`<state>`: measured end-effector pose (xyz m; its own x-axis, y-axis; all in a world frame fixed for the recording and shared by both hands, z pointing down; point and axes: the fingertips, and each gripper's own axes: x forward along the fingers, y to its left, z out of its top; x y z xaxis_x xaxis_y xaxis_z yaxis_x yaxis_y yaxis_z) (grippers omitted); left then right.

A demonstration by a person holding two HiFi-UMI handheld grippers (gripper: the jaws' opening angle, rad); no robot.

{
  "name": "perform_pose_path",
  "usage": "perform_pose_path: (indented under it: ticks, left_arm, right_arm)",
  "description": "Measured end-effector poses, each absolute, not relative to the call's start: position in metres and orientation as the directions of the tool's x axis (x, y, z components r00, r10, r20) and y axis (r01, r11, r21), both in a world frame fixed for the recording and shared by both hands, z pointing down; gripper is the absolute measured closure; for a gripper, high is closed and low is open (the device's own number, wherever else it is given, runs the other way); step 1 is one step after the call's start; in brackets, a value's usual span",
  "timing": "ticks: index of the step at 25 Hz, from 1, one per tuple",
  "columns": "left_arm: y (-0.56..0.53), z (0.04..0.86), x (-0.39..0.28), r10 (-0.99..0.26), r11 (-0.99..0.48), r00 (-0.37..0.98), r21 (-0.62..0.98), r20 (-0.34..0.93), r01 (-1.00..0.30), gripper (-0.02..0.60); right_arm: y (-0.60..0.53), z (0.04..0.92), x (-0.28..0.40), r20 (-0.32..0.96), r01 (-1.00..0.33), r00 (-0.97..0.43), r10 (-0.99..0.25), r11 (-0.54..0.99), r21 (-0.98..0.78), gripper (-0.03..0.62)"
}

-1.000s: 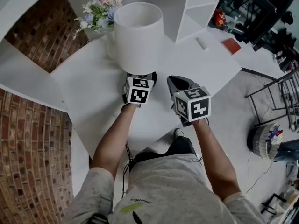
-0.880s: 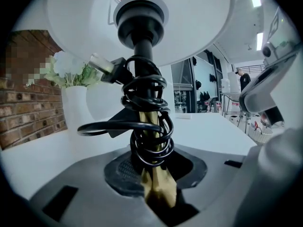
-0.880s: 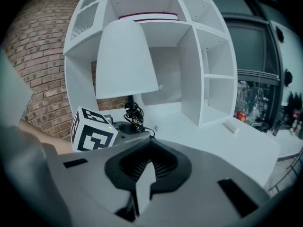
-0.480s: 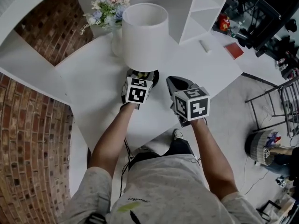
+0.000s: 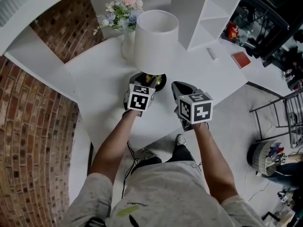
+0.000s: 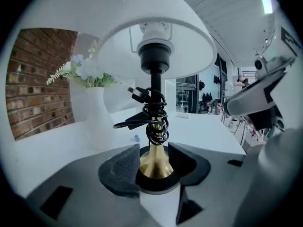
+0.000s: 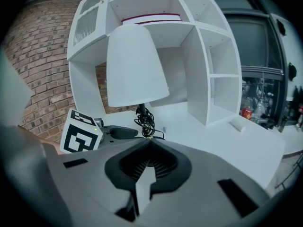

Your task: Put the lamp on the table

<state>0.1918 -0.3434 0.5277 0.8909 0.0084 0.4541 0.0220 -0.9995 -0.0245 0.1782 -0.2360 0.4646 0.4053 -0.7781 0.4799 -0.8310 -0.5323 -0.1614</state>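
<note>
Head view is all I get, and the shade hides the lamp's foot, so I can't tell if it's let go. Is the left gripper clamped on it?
Observer: No; the left gripper has its jaws apart, one either side of the brass foot.
Operator: Cord loose?
Observer: No, the black cord is wound round the stem.
Operator: Right gripper?
Observer: The right gripper is shut and empty.

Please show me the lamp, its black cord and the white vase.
lamp (image 5: 156, 40): head view, side of the white shade.
black cord (image 6: 156, 113): left gripper view, coil wound around the stem.
white vase (image 6: 98, 117): left gripper view, middle of its body.
</note>
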Motion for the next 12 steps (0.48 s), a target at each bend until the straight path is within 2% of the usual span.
perform_pose_path:
  ticks: [12]
  left_arm:
    - [-0.366, 0.498, 0.155, -0.043, -0.999, 0.894, -0.003, 0.446, -0.046, 0.416]
  right_arm:
    - [-0.240, 0.451, 0.179, 0.454, -0.816, 0.425, -0.783, -0.549, -0.183, 0.591]
